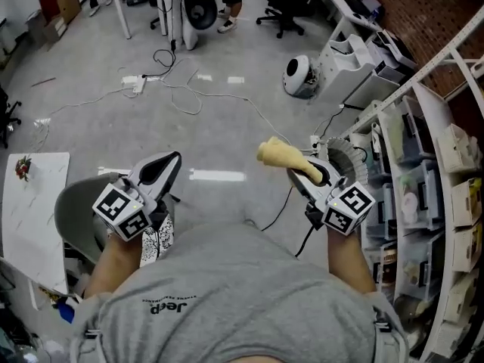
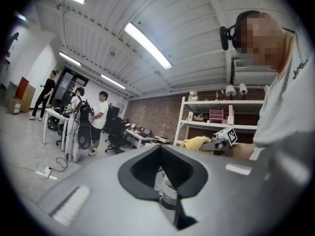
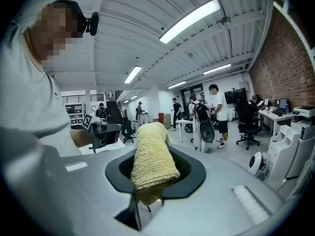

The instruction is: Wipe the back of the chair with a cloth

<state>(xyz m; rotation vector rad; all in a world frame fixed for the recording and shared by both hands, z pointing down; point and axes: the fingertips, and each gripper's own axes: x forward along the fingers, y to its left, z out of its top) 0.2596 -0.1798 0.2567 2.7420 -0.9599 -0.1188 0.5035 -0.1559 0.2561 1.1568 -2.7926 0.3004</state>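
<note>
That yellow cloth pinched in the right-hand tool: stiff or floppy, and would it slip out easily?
Probably floppy: the cloth is bunched into a soft roll in the right gripper. Likely light, since the pinch alone carries it in the air. Its looped, towel-like surface should grip well, so slipping seems unlikely.

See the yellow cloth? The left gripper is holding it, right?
No, not the left. The right gripper holds the yellow cloth, clamped between its jaws, as the right gripper view shows. The left gripper has nothing in it.
</note>
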